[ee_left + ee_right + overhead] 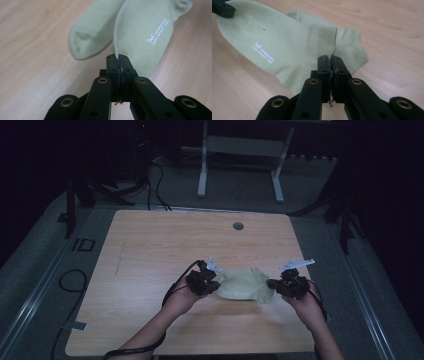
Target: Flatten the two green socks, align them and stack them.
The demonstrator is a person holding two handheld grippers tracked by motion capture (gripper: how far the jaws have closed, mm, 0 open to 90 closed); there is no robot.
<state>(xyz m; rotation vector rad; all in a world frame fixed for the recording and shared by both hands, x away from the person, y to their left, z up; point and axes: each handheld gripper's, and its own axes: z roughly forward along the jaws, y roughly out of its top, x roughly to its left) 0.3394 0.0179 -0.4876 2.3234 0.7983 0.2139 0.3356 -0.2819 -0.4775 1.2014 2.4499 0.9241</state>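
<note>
Black jaws of our left tool stand nearest in the left gripper view, clenched on the thin edge of a pale green sock, with fabric pinched in the seam between them. We count two tools and two socks. Our right tool is likewise clenched, gripping the ribbed cuff band of the same sock at its opposite end; the right gripper view also shows the far tip of the left tool at the sock's other end, top left. A second pale green sock lies on the table just beside and partly under the first; in the left gripper view its rounded toe points toward us. In the high view the socks lie together near the front middle of the wooden table, stretched between the left tool and the right tool, each held in one of our hands. White printing marks the gripped sock: a small logo followed by two short lines of lettering, too small for us to read. We see one round grey insert set in the table near its far edge.
</note>
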